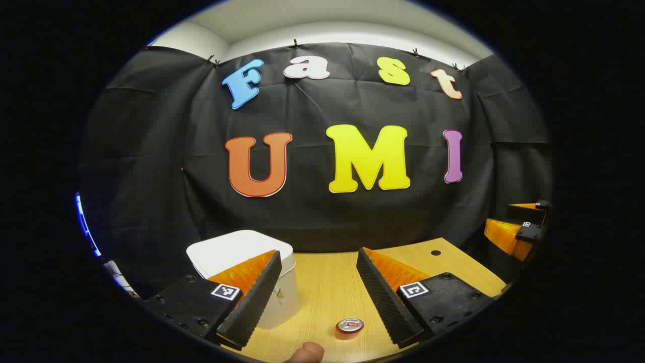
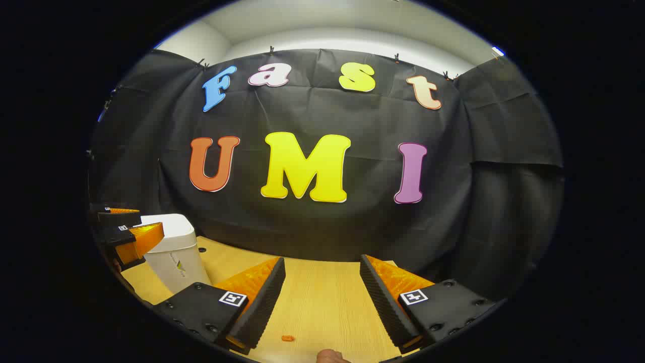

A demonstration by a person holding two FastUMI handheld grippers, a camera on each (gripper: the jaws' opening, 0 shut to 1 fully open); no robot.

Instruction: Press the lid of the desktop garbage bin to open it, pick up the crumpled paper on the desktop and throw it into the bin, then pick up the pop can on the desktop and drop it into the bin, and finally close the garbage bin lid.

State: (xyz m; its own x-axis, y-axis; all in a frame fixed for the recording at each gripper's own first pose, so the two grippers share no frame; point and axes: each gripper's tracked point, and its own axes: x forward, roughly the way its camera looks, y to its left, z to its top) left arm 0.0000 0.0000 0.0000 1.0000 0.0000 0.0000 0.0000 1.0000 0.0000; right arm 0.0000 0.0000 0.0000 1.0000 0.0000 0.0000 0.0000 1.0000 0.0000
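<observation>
Claws are both hanging above the wooden desk (image 1: 327,287) with nothing between their fingers. In the left gripper view, my left claw (image 1: 320,297) is gaping wide, its jaws well apart, and the white bin (image 1: 237,252) is sitting just behind its left finger with the lid lying flat and closed. The can (image 1: 349,326) is standing upright on the desk between my fingers, nearer the right one, its silver top facing up. A fingertip (image 1: 308,353) is peeking in at the bottom edge. My other claw (image 1: 519,227) is showing far off at the right edge of this view.

In the right gripper view, my right claw (image 2: 322,302) is also spread wide and gripping nothing. A small orange scrap (image 2: 287,338) is lying on the desk between its fingers. The bin is standing at the left, with my left claw hovering beside its top, touching or not I cannot tell. I am not making out the crumpled paper anywhere.
</observation>
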